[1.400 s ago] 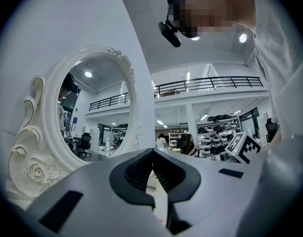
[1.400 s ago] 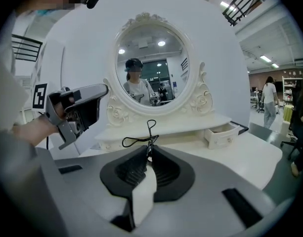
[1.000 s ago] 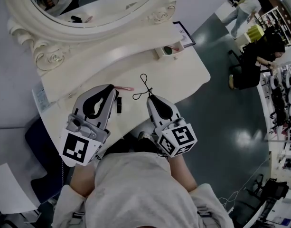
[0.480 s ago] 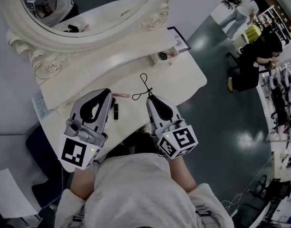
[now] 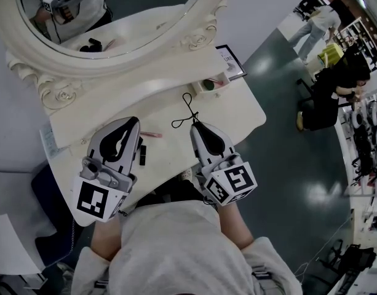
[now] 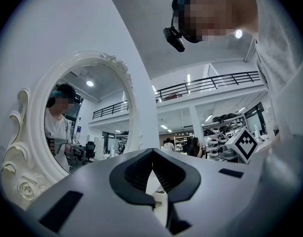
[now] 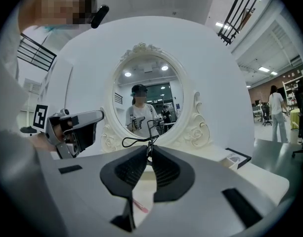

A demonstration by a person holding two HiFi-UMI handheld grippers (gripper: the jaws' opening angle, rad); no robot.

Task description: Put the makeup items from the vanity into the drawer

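Observation:
My right gripper is shut on a black wire eyelash curler, held over the front of the white vanity top. In the right gripper view the curler sticks out past the closed tips, in front of the mirror. My left gripper hangs over the vanity's left part, its jaws together with nothing between them. A pink pencil and a short black tube lie on the top just right of the left gripper. No drawer shows.
An ornate oval mirror stands at the back of the vanity. A small white box and a framed card sit at the back right. People stand on the dark floor far to the right.
Both grippers have lifted a little over the vanity, the curler still in the right one. The left gripper has drawn back from the pink pencil and black tube.

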